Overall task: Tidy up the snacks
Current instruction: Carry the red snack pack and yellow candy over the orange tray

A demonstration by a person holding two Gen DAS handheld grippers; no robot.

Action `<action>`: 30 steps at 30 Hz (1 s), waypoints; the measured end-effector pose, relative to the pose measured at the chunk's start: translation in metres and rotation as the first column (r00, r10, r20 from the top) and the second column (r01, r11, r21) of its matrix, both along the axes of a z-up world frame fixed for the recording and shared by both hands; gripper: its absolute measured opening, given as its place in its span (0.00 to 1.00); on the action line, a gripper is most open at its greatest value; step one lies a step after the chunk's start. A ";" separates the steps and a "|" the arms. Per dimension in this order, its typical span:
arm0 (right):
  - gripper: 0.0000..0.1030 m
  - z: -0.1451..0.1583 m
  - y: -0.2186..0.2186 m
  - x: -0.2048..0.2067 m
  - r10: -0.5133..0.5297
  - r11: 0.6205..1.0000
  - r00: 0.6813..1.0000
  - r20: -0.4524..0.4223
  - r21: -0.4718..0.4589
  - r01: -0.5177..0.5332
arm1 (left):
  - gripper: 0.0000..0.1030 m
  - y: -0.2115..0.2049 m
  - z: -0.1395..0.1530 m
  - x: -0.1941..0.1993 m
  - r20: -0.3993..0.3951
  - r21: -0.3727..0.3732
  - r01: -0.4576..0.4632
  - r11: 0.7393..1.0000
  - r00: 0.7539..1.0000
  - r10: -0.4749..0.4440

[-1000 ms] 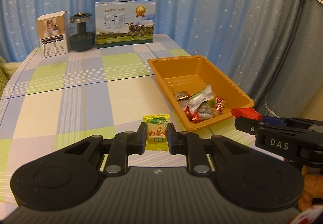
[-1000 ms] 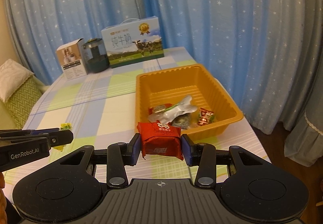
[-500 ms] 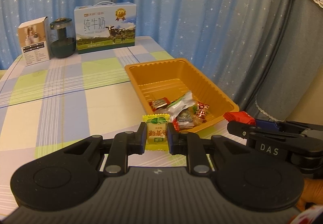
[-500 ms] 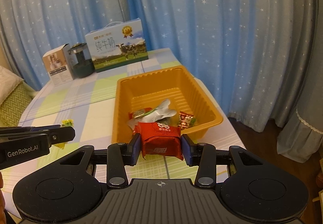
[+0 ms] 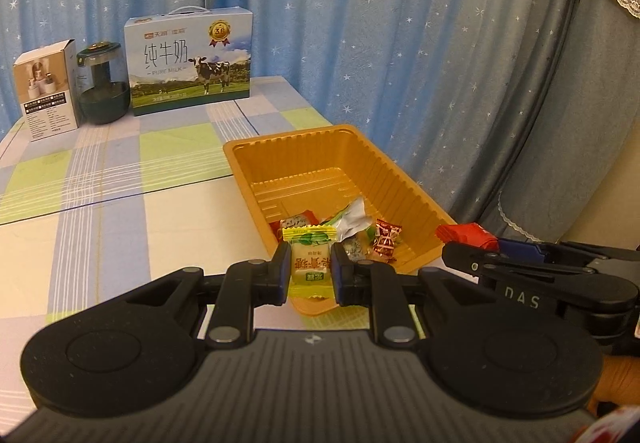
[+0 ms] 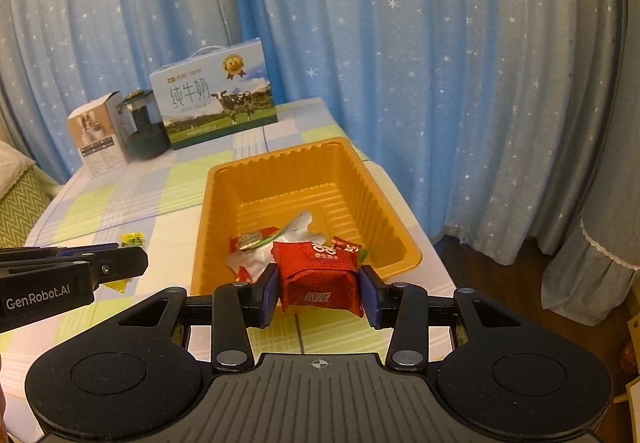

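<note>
An orange plastic tray (image 5: 404, 179) (image 6: 372, 199) sits on the checked table with several wrapped snacks (image 5: 360, 229) (image 6: 296, 231) at its near end. My left gripper (image 5: 310, 273) is shut on a yellow-green wrapped candy (image 5: 309, 259), held over the tray's near left corner. My right gripper (image 6: 318, 293) is shut on a red snack packet (image 6: 318, 275) just above the tray's near rim. In the left wrist view the right gripper (image 5: 472, 243) shows at the right with the red packet (image 5: 464, 233). In the right wrist view the left gripper (image 6: 132, 247) shows at the left with the yellow-green candy (image 6: 134, 239).
A milk carton box (image 5: 188, 59) (image 6: 216, 103), a dark jar (image 5: 102, 83) (image 6: 144, 123) and a small white box (image 5: 46, 91) (image 6: 98, 135) stand at the table's far end. Blue starred curtains (image 5: 400, 23) hang behind and right. The table's right edge runs close beside the tray.
Both grippers have moved right and forward toward the tray, each keeping its snack. The tray now lies directly in front of both.
</note>
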State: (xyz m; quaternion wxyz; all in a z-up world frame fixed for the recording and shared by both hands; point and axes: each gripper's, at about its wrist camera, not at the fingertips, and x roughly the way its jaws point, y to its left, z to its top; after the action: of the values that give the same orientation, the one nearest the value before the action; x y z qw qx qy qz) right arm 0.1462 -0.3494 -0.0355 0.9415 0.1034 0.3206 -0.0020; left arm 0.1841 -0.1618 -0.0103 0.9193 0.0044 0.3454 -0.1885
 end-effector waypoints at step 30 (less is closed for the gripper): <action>0.41 -0.013 -0.017 0.098 0.032 0.999 0.999 -0.003 -0.015 -0.032 | 0.18 -0.031 -0.019 0.093 -0.005 -0.022 0.023 0.999 1.000 -0.023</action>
State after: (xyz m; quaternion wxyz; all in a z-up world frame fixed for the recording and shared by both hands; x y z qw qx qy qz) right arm 0.2439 -0.3663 -0.0481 0.9417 0.0909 0.3237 0.0106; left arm 0.2776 -0.1923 -0.0297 0.9161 -0.0021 0.3458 -0.2029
